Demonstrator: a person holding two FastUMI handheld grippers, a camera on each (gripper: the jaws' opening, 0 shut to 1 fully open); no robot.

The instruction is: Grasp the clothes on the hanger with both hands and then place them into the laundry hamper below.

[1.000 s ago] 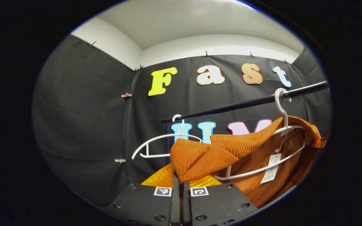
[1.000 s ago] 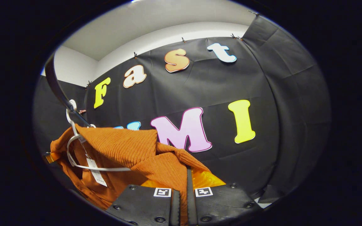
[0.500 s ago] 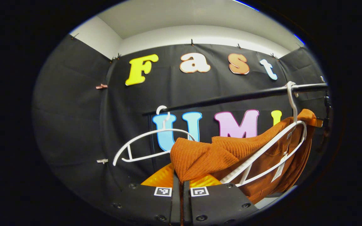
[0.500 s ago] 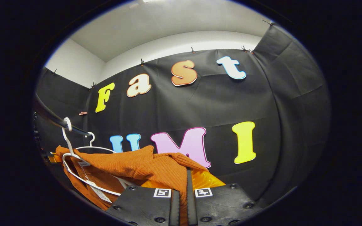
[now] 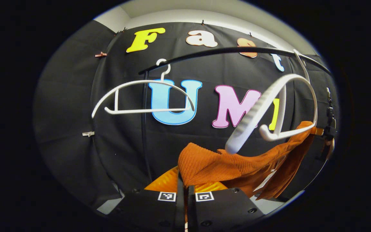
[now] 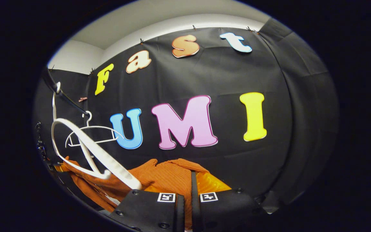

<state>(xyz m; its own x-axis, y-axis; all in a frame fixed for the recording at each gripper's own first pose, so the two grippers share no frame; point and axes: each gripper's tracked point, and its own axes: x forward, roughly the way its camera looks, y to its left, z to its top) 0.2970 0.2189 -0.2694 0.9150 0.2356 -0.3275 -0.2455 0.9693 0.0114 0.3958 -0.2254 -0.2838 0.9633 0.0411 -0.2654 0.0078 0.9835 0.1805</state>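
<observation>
In the left gripper view, my left gripper (image 5: 184, 190) has its two fingers pressed together on a fold of the orange sweater (image 5: 224, 164). The knitted cloth comes out from between the fingers and stretches away to the right, where its far end hangs lower. I see a paper tag (image 5: 264, 182) on the sweater near its lower right part.

In the right gripper view, my right gripper (image 6: 187, 193) is also closed on the sweater (image 6: 166, 175); the cloth goes down into the narrow gap between the fingers and spreads to the left. So both grippers hold the same sweater, each at one side, and it sags between them.

The white hanger (image 5: 271, 106) that is near the sweater is tilted, with one arm pointing down toward the cloth. In the left gripper view its tip is just above the sweater, and I cannot tell if it touches. The sweater lies below the hanger, not over its shoulders. In the right gripper view this hanger (image 6: 89, 151) is at the left, and its lower arm passes in front of the cloth.

A second white hanger (image 5: 142, 96) hangs bare on the black rail (image 5: 217, 51), farther to the left and well apart from the sweater.
</observation>
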